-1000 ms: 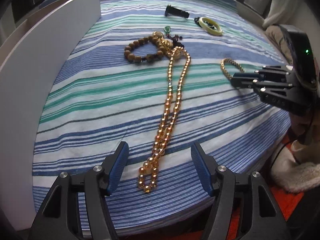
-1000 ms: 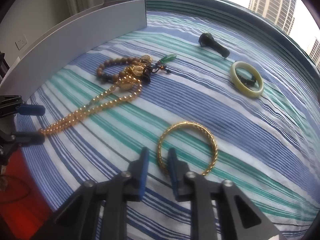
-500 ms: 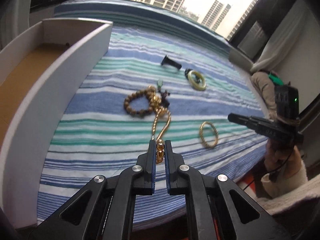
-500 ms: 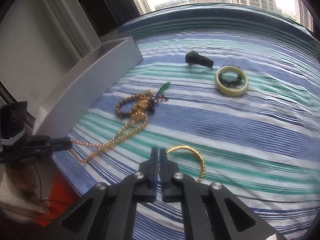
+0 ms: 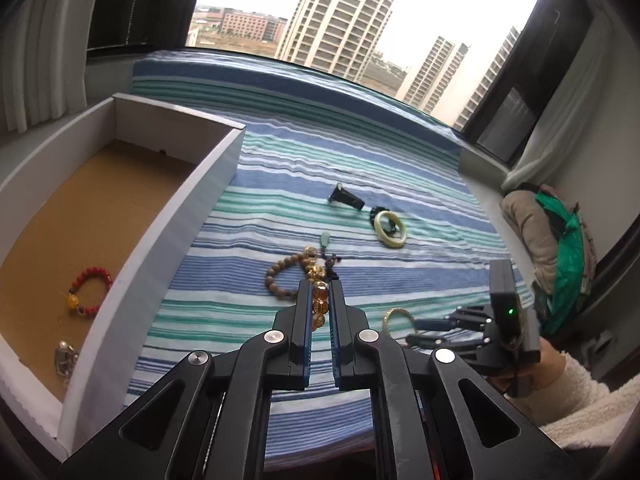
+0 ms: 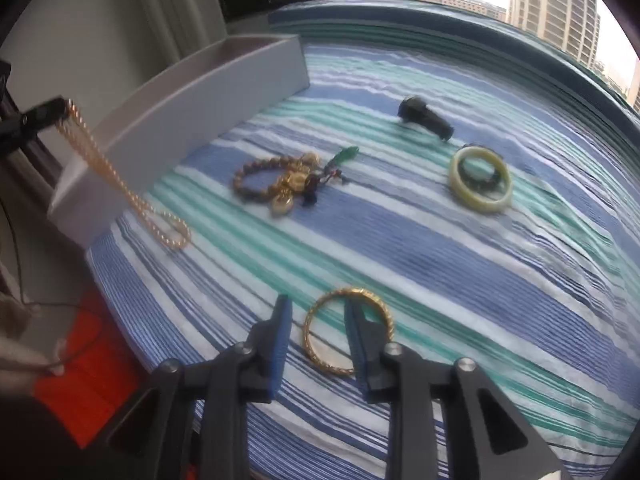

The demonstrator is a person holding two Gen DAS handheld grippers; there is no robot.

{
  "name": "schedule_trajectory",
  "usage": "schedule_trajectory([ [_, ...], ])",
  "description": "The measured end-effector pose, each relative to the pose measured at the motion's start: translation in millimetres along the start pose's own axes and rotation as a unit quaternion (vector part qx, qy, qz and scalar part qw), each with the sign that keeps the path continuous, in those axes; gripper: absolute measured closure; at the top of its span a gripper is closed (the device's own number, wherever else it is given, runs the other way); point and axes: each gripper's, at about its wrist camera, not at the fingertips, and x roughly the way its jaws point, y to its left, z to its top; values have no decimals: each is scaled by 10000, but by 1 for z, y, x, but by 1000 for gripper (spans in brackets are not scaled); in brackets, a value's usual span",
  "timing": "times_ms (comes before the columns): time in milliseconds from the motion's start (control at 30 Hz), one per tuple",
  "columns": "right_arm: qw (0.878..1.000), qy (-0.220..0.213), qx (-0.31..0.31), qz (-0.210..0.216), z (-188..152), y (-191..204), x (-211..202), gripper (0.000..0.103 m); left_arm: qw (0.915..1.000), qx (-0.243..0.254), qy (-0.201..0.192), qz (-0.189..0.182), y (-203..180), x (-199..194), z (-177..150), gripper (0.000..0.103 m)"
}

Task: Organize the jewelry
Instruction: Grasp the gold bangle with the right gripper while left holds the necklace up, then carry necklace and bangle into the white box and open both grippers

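Your left gripper [image 5: 319, 292] has its blue-padded jaws pinched on the long strand of glossy amber-gold round beads [image 5: 319, 300]. From the right wrist view that strand [image 6: 120, 184] hangs slack from the jaws in front of the box wall, its lower loop trailing on the cloth.

Your right gripper [image 6: 318, 320] is opening: its left finger sits outside the thin twisted gold metal bangle [image 6: 348, 332] and its right finger inside the ring, so one side of the hoop lies between the pads without being pressed. The bangle lies flat on the blue, teal and white striped woven cloth [image 6: 440, 280].

Further back on the cloth lie a bracelet of matte brown wooden beads [image 5: 282, 276], tangled with gold discs and a small green leaf-shaped pendant [image 6: 346, 155]; a smooth pale green jade-like bangle [image 6: 480, 180], with a dark ring partly under it; and a short black cylindrical piece [image 6: 426, 118].

To your left stands the shallow white cardboard box with a tan floor [image 5: 160, 216]. In it rest a bracelet of red beads with one yellow bead [image 5: 90, 290] and a small silvery piece [image 5: 66, 358], too unclear to identify.
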Motion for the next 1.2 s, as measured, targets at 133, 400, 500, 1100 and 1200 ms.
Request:
schedule_trajectory([
  [133,9971,360,-624,-249,-13,10,25,74,9999,-103,62,-13,7,1,-7,98],
  [400,9966,387,-716,-142,9,11,36,97,9996,-272,59,-17,12,0,-7,98],
  [500,9991,110,-321,263,20,8,12,98,9992,-359,-74,-136,15,-15,6,98],
  [1100,9556,-2150,-1495,1349,243,137,-119,98,9745,-519,-2014,844,65,-199,142,98],
  [1200,9549,-2012,-1642,1439,285,163,-91,98,9689,-684,-2001,1286,98,-192,146,98],
])
